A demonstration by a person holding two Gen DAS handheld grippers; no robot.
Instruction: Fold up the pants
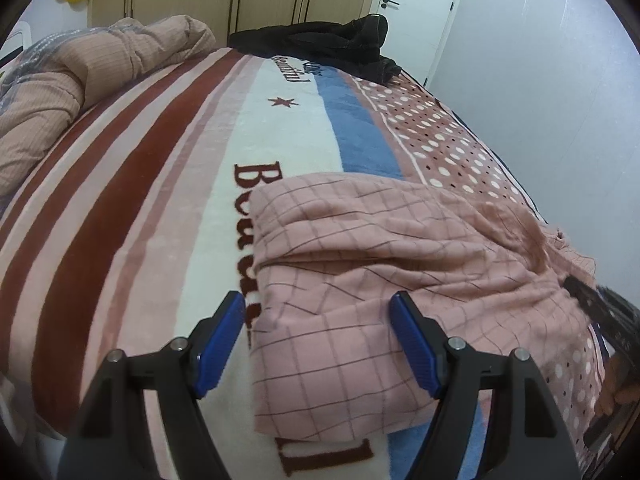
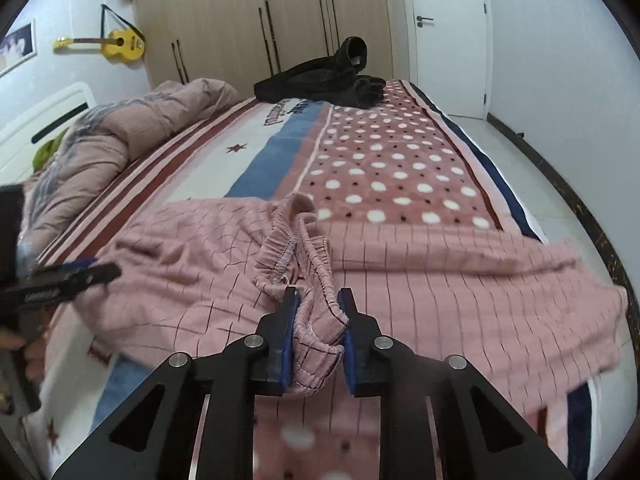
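The pink checked pants point(image 1: 380, 240) lie on the bed blanket, partly folded, with a folded edge toward the left. My left gripper point(image 1: 318, 308) is open, its blue pads on either side of the near left part of the pants, holding nothing. In the right wrist view the pants point(image 2: 440, 272) spread across the blanket with the gathered elastic waistband point(image 2: 316, 320) bunched in the middle. My right gripper point(image 2: 318, 300) is shut on the waistband. The left gripper also shows in the right wrist view point(image 2: 80, 276) at the left edge.
The striped and dotted blanket point(image 1: 180, 200) covers the bed. A rumpled pink duvet point(image 1: 80, 72) lies at the far left. Dark clothes point(image 2: 328, 80) lie at the bed's far end. Wardrobes and a door stand behind; white floor point(image 2: 540, 168) runs along the right.
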